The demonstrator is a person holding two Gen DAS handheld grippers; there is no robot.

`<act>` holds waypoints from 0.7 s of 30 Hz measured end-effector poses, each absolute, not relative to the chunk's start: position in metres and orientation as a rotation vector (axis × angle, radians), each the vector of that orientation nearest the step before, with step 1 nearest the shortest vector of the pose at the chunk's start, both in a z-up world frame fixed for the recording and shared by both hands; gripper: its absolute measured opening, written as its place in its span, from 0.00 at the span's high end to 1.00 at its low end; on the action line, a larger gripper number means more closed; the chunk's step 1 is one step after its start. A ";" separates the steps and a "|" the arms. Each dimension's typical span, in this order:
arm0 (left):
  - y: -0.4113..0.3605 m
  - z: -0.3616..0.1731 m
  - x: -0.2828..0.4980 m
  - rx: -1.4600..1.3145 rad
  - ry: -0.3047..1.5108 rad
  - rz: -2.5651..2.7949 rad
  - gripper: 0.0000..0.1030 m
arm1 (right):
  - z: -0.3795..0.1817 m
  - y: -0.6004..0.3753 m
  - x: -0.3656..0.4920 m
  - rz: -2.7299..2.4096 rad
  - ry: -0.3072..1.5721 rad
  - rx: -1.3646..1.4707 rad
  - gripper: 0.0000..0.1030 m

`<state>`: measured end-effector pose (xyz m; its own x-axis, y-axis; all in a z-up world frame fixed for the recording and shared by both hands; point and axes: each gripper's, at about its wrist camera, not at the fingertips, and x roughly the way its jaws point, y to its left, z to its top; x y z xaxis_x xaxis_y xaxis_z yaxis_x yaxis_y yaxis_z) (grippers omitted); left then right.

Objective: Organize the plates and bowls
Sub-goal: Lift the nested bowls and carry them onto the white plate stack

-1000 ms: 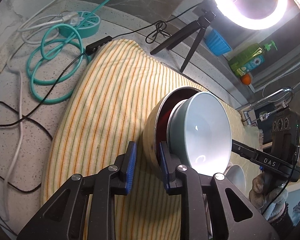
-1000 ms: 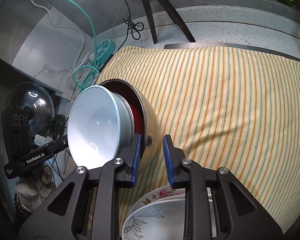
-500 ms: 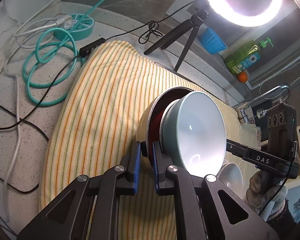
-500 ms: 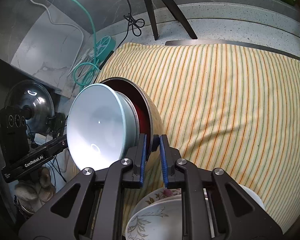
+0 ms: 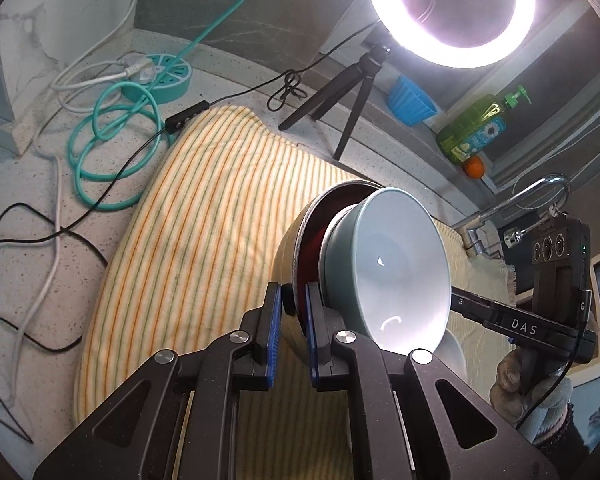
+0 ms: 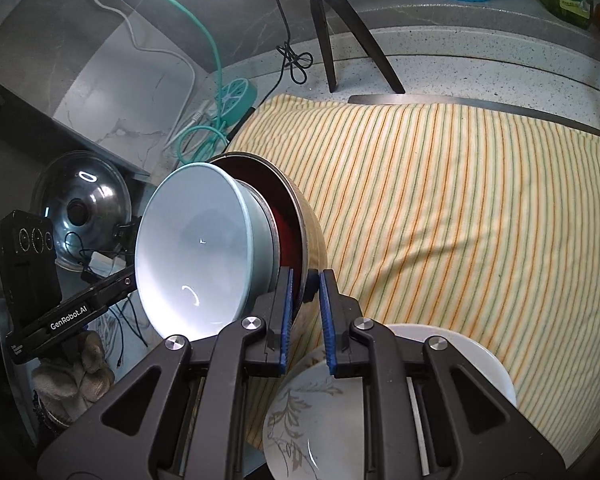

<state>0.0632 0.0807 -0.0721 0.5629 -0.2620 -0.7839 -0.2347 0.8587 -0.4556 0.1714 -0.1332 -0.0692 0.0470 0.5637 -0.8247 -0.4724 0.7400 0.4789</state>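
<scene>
Striped cloth [image 5: 204,216] (ring light [image 5: 452,12] above)

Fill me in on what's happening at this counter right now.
A person holds a gripper in each hand, and both are clamped on the rim of the same beige bowl, from opposite sides: the left gripper and the right gripper. The bowl is red inside and has a pale blue bowl nested in it. The pair is held tilted above a striped cloth. A stack of plates, the top one with a leaf pattern, sits below the right gripper.
</scene>
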 end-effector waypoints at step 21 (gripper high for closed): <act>-0.019 -0.040 0.012 -0.589 0.912 -0.004 0.92 | -0.027 -0.235 0.145 0.872 1.278 0.026 0.85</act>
<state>0.0123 -0.0186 -0.0404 0.6237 -0.2467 -0.7417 -0.2397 0.8428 -0.4819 0.1454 -0.2347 -0.0268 0.0233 0.5769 -0.8164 -0.5498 0.6895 0.4715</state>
